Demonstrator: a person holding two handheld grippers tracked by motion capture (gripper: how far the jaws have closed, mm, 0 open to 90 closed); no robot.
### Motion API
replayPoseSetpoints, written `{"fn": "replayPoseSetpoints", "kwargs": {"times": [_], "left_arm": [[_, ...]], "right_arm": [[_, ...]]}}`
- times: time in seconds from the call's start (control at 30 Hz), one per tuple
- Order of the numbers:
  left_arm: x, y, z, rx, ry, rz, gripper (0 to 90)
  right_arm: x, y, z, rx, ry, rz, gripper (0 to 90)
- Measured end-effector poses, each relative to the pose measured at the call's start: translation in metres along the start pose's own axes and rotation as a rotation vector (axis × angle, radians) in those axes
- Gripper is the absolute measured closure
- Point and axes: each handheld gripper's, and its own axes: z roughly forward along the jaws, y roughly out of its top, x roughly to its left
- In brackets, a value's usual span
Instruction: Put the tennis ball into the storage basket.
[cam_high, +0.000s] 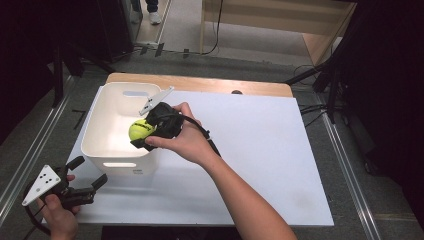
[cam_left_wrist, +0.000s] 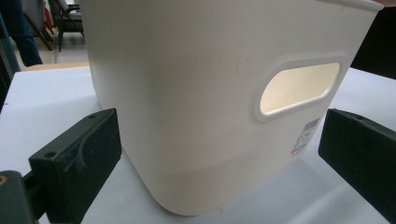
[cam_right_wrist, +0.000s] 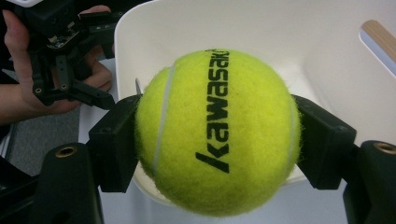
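One fuzzy yellow-green tennis ball (cam_right_wrist: 217, 133), printed "kawasaki", sat clamped between the right gripper (cam_high: 150, 131)'s jaws, above the open top of the single smooth white plastic bin (cam_high: 102, 135). At seven o'clock from the bin, on the white tabletop (cam_high: 260, 150), the left gripper (cam_high: 91, 176) held its jaws spread wide and empty, facing the bin's rounded corner and oval handle slot (cam_left_wrist: 299, 87).

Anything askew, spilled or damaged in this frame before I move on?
Nothing stands out. The white bin sits upright on the white board, the right gripper holds the tennis ball over the bin's rim, and the left gripper waits open beside the bin.
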Motion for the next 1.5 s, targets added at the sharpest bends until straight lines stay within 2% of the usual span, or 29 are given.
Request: {"fn": "replayPoseSetpoints", "kwargs": {"times": [1.5], "left_arm": [[0.001, 0.0, 0.0, -0.004, -0.005, -0.003, 0.0]], "right_arm": [[-0.004, -0.008, 0.028, 0.06, 0.011, -0.001, 24.2]]}}
